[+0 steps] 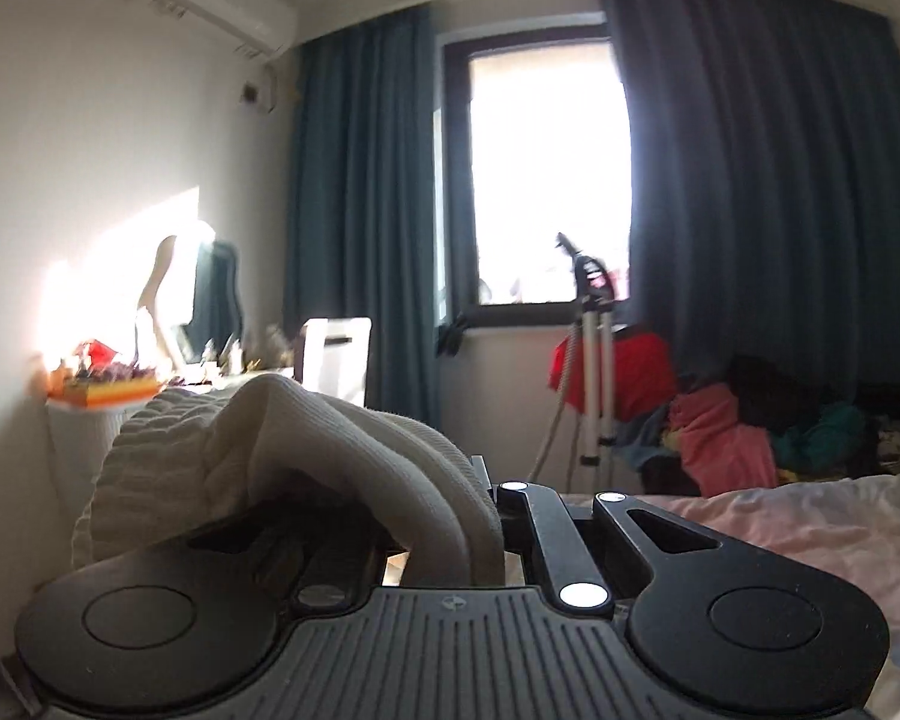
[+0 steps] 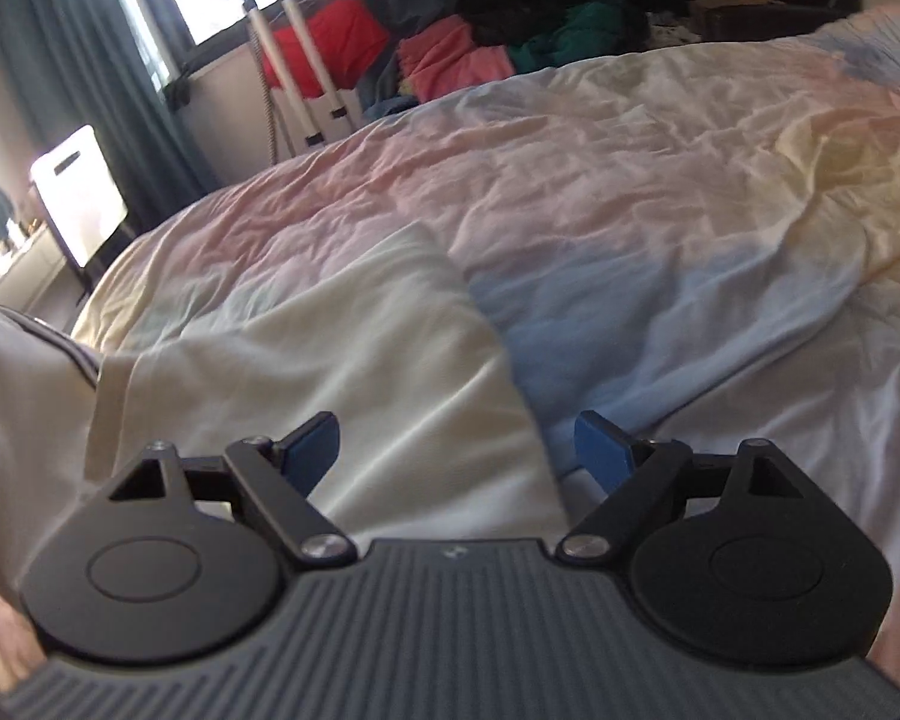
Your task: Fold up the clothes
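My left gripper (image 1: 480, 498) is shut on a cream ribbed garment (image 1: 306, 450). The cloth bunches up between the jaws, drapes over the left finger and hides both fingertips. The gripper points level across the room, above the bed's edge. My right gripper (image 2: 456, 450) is open, its blue pads (image 2: 313, 449) wide apart and nothing between them. It tilts down over a flat cream garment (image 2: 342, 348) spread on the bed (image 2: 660, 192). The garment's far corner points toward the middle of the bed.
The pastel bedsheet (image 1: 810, 516) is wrinkled. Beyond the bed stand a garment steamer pole (image 2: 282, 60) and a pile of red, pink and green clothes (image 2: 462, 54) under dark curtains (image 1: 780, 180). A white box (image 2: 81, 198) and a cluttered dresser (image 1: 120, 384) stand at the left wall.
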